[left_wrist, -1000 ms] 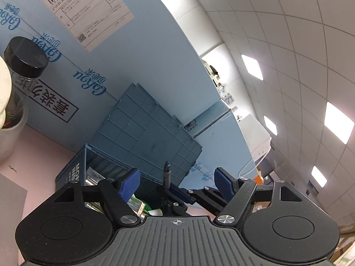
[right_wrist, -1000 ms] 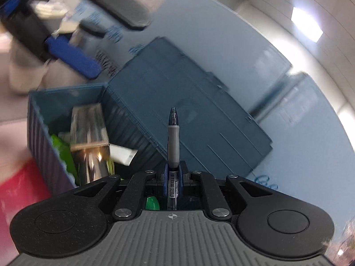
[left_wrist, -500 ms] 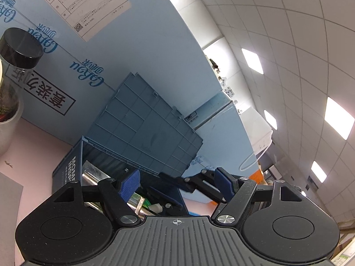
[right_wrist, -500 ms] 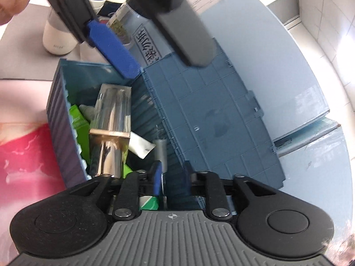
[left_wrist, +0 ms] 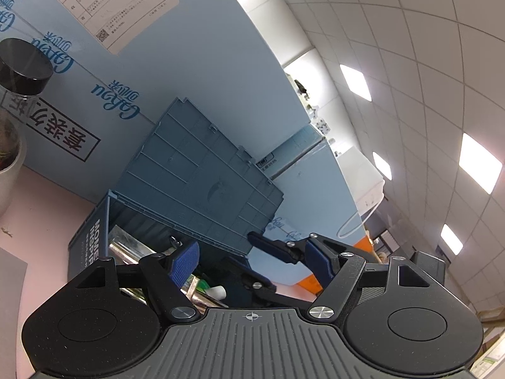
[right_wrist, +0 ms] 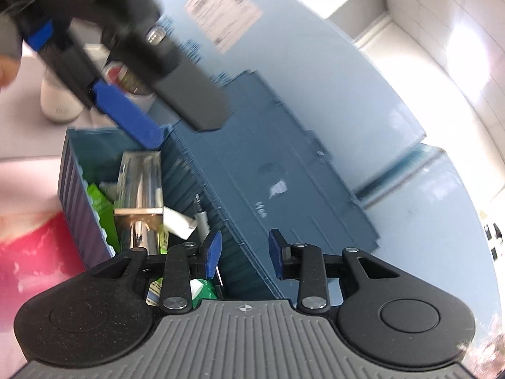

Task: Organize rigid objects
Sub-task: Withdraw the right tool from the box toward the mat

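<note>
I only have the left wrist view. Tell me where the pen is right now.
Observer: The pen rests inside the blue bin, next to a white tube.
Operator: Report the right tongs.
Observer: The right tongs have just been opening; nothing is between them.
Operator: Name what lies beside the bin on the near left.
Observer: A red mat lies on the table beside the bin's left wall, as the right wrist view shows it.
</note>
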`<state>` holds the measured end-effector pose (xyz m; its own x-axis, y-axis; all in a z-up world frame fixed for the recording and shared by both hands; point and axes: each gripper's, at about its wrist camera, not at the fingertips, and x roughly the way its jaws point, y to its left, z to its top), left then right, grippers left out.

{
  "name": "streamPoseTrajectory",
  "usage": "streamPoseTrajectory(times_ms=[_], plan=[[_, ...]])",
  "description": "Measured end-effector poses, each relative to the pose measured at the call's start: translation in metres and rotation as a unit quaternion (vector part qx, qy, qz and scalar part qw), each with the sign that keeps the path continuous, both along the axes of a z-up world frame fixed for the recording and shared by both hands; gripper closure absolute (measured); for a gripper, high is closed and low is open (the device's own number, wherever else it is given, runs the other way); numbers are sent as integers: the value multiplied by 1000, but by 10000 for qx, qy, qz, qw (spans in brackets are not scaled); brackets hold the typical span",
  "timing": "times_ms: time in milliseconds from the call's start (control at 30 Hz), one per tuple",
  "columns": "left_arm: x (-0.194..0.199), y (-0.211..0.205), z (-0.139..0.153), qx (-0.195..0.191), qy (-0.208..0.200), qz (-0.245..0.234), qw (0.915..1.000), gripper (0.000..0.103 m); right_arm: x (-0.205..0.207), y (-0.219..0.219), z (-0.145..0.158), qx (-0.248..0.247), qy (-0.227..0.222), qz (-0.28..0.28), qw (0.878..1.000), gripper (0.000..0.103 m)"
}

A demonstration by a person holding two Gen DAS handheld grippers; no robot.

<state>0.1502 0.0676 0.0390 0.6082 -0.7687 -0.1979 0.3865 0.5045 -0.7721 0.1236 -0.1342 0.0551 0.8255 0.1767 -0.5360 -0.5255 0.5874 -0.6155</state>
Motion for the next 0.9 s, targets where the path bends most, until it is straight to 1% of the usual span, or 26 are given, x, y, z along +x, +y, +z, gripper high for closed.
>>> streamPoseTrajectory(times_ms=[33,100,133,200,233,267,300,333,367,533,667,767,800,867,900], plan=[[0,1,1,6,-29,-19,10000,28,-4,-3,4,130,-112,-40,9998,65],[-3,2,3,21,-101,-6,9999,28,-13,-9,10,522,-243,-115,9983,54],[-4,2,5,31,-146,-4,9999,28,-18,-14,15,776,-256,-154,9965,52],[-8,1,9,64,-257,-21,9996,28,-29,-22,24,1177,-353,-253,9921,44],[-11,0,12,97,-324,-34,9994,28,-35,-25,27,1326,-406,-301,9899,43],[-14,-2,14,135,-396,-59,9991,27,-44,-28,31,1474,-501,-368,9871,39],[-17,-4,17,165,-469,-77,9987,27,-51,-31,34,1599,-621,-437,9842,31],[-22,-7,19,199,-555,-92,9982,27,-60,-33,37,1707,-730,-482,9814,27],[-26,-9,22,226,-628,-100,9977,27,-69,-35,40,1828,-851,-525,9780,22],[-46,-27,34,508,-930,-69,9943,26,-105,-50,47,2333,-1157,-748,9626,17],[-60,-42,38,722,-1052,-123,9917,14,-125,-65,51,2744,-1316,-1024,9470,14],[-71,-53,40,892,-1115,-139,9897,11,-142,-77,53,2955,-1452,-1201,9366,9],[-75,-56,41,923,-1147,-155,9890,10,-148,-81,54,3028,-1502,-1257,9327,9],[-82,-62,44,964,-1222,-170,9877,5,-158,-90,53,3194,-1534,-1353,9253,8],[-85,-66,45,991,-1261,-154,9869,4,-163,-94,52,3271,-1558,-1396,9215,7]])
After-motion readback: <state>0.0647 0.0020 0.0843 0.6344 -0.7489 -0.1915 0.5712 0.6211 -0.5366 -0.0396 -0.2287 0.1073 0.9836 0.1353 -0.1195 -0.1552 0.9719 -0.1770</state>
